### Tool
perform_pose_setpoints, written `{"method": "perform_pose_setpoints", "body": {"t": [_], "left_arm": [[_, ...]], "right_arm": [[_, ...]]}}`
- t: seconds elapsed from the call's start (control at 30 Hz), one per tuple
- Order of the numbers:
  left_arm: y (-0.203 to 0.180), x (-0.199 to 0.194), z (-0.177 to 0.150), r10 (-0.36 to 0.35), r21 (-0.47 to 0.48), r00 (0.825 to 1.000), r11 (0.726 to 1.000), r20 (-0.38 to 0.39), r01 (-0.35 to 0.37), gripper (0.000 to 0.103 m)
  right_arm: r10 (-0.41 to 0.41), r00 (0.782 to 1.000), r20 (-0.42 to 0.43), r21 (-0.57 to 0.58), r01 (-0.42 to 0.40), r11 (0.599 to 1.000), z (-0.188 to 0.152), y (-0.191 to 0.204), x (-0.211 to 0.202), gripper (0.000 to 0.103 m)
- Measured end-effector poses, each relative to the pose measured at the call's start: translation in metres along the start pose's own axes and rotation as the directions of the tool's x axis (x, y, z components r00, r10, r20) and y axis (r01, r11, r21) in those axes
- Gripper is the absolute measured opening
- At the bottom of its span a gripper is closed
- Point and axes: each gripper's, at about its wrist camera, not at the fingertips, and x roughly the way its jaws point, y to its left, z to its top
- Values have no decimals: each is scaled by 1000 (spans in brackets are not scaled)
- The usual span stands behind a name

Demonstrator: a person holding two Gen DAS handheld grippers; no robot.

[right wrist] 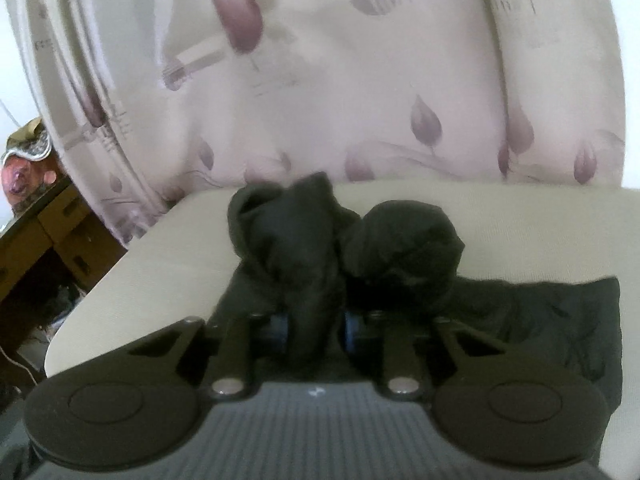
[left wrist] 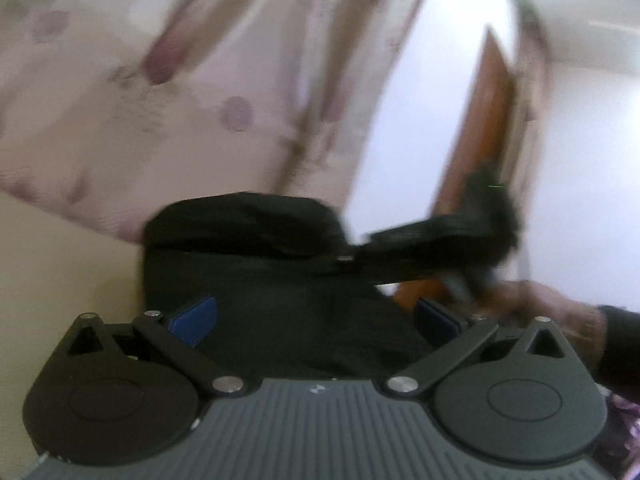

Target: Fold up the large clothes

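The black garment lies partly flat on a cream surface, with two bunched humps rising in front of my right gripper. That gripper is shut on a gathered fold of the black cloth, its blue pads pressing close on either side. In the blurred left wrist view my left gripper has its jaws wide apart, and the black garment fills the space between its blue pads. The right gripper shows there as a dark blur to the right, with a hand behind it.
A pale fabric with purple leaf prints hangs behind the cream surface. Wooden furniture with drawers stands at the left, below the surface's edge. A brown wooden door and a white wall are at the right.
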Motion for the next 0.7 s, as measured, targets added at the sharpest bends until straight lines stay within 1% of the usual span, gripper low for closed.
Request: {"method": "perform_pose_setpoints", "body": {"t": [0.1, 0.2, 0.23, 0.3, 0.33, 0.43, 0.47, 0.5, 0.53, 0.63, 0.67, 0.7], "left_arm": [[2, 11, 9, 54, 18, 998, 998, -27, -54, 103], [-6, 30, 18, 85, 84, 995, 993, -58, -80, 103], [-8, 40, 18, 94, 105, 992, 991, -88, -84, 103], [-13, 61, 18, 137, 147, 979, 982, -149, -115, 103], [-13, 67, 17, 127, 135, 980, 985, -153, -107, 103], [-13, 78, 19, 66, 57, 984, 997, -164, -57, 103], [-16, 81, 21, 17, 25, 985, 1000, -174, -13, 103], [-20, 84, 22, -48, 3, 982, 999, -181, 49, 103], [-27, 87, 23, -88, 13, 979, 996, -184, 92, 103], [-52, 102, 18, -111, 153, 971, 978, -210, 145, 103], [-57, 107, 15, -136, 173, 966, 969, -218, 175, 103], [-62, 112, 14, -162, 173, 960, 964, -230, 204, 103]], "right_arm": [[16, 1000, 20, -8, -16, 1000, -2, -2, -11, 22], [19, 999, 29, 5, -20, 1000, -5, -10, -22, 20], [20, 999, 30, 5, -20, 1000, -6, -14, -26, 20], [12, 999, 34, 13, -13, 1000, -8, -20, -31, 20], [13, 999, 36, 19, -14, 1000, -10, -25, -34, 20], [22, 999, 47, 70, -25, 997, -17, -41, -39, 20], [30, 998, 56, 85, -35, 996, -19, -45, -41, 20], [33, 997, 64, 98, -40, 994, -22, -49, -43, 20], [37, 997, 70, 115, -45, 992, -24, -54, -45, 20], [39, 995, 91, 158, -53, 986, -34, -67, -51, 20], [44, 994, 97, 165, -59, 985, -36, -71, -54, 20], [43, 993, 107, 181, -62, 981, -38, -75, -59, 20]]}}
